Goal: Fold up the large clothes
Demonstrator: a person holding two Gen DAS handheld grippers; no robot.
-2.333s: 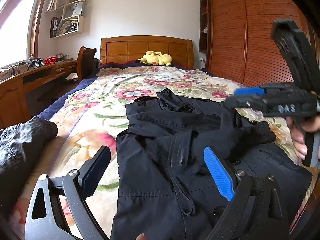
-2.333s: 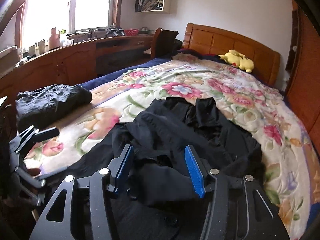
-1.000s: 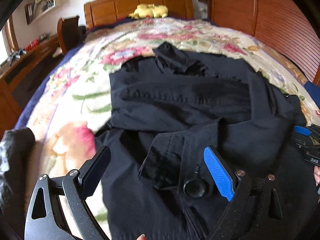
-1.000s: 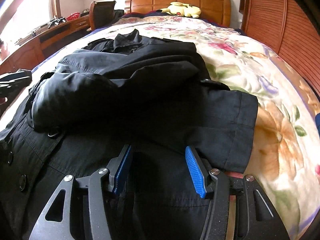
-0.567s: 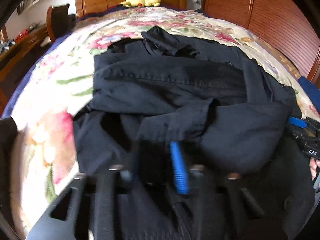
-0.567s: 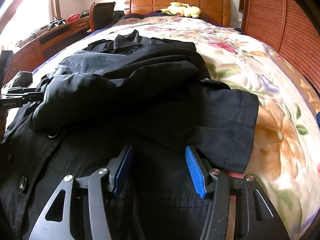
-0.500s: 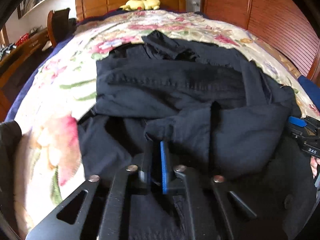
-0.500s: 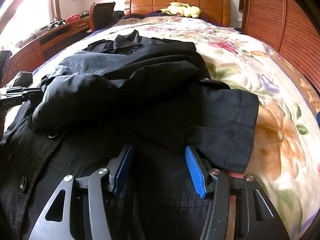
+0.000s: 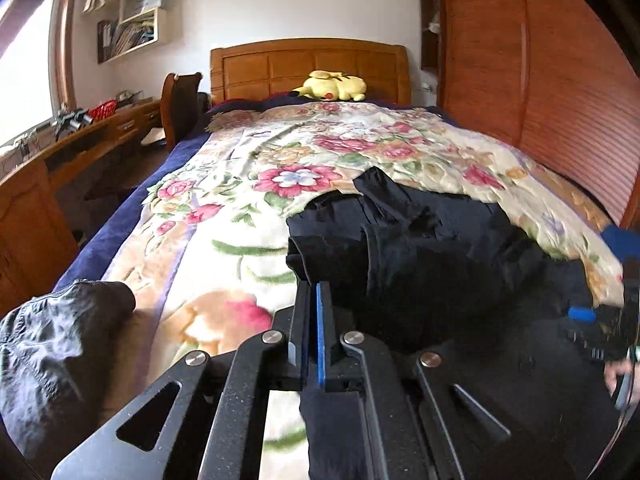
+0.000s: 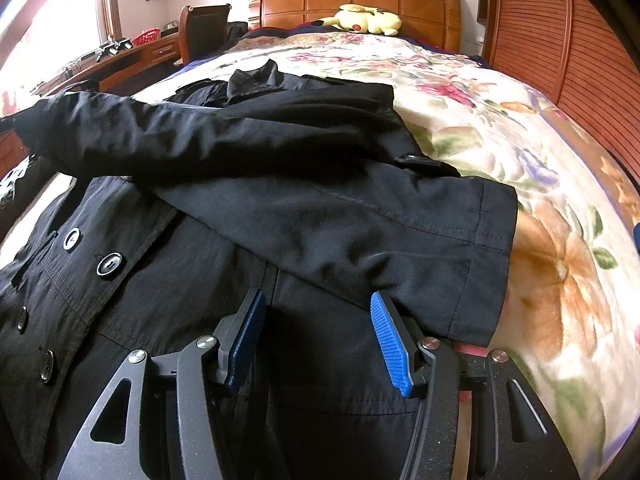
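Observation:
A black double-breasted coat lies on the flowered bedspread, collar toward the headboard. My left gripper is shut on the end of one sleeve. That sleeve hangs lifted and stretched toward the left of the right wrist view. The coat bunches just beyond the left fingertips. My right gripper rests open on the coat's front, its blue pads apart, just below the other sleeve's cuff. At the right edge of the left wrist view the right gripper shows with a hand behind it.
A dark crumpled garment lies at the bed's near left corner. A yellow plush toy sits by the wooden headboard. A desk and chair run along the left. A wooden wardrobe stands on the right.
My left gripper closed on the sleeve end, then rose and drew back, lifting the sleeve off the coat. The right gripper stayed where it was, still open.

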